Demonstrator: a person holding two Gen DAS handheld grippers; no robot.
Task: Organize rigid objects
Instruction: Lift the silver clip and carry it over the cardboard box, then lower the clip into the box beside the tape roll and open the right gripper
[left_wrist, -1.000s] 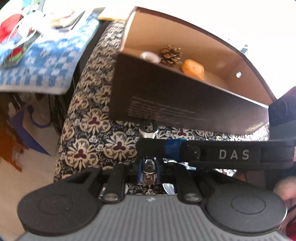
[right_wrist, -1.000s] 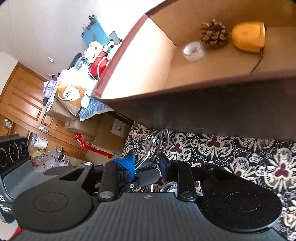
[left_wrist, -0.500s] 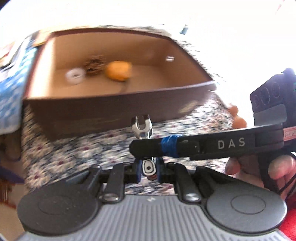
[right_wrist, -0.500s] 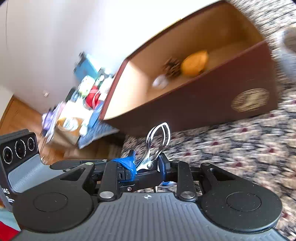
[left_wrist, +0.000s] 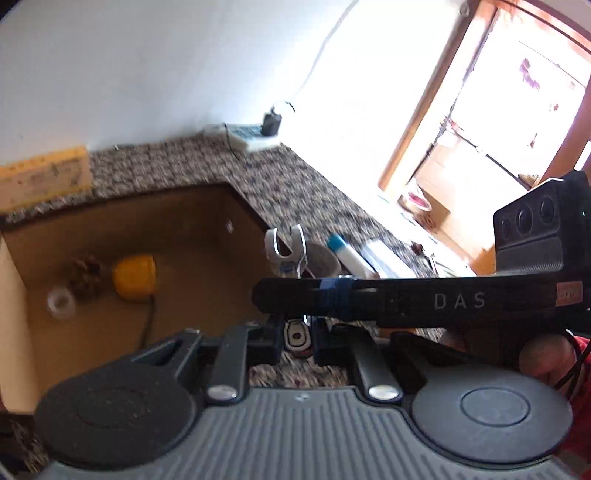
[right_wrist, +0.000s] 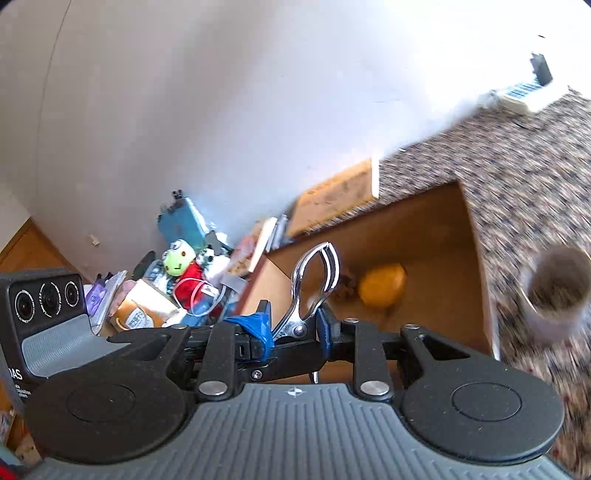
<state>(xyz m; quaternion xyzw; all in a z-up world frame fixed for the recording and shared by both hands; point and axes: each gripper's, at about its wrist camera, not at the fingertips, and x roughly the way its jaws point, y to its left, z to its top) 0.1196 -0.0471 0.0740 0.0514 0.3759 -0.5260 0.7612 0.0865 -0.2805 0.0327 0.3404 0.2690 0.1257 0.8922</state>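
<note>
A brown cardboard box (left_wrist: 207, 221) sits on the patterned cloth and holds a pine cone (left_wrist: 86, 275), a yellow object (left_wrist: 133, 275) with a black cord, and a tape roll (left_wrist: 61, 301). My left gripper (left_wrist: 295, 332) is shut on one end of a metal tool (left_wrist: 286, 247), above the box's right wall. My right gripper (right_wrist: 295, 332) is shut on the same tool's looped chrome handles (right_wrist: 316, 273), above the box (right_wrist: 424, 236). The right gripper's finger (left_wrist: 369, 299) crosses the left wrist view.
A white mug (right_wrist: 557, 291) stands right of the box, with a white tube with a blue cap (left_wrist: 347, 254) beside it. A power strip (left_wrist: 251, 134) lies at the far wall. A cluttered table with a frog toy (right_wrist: 181, 260) is at the left.
Both grippers have risen and tilted with the tool between them; the views now look down into the box from above, where earlier they faced its side.
</note>
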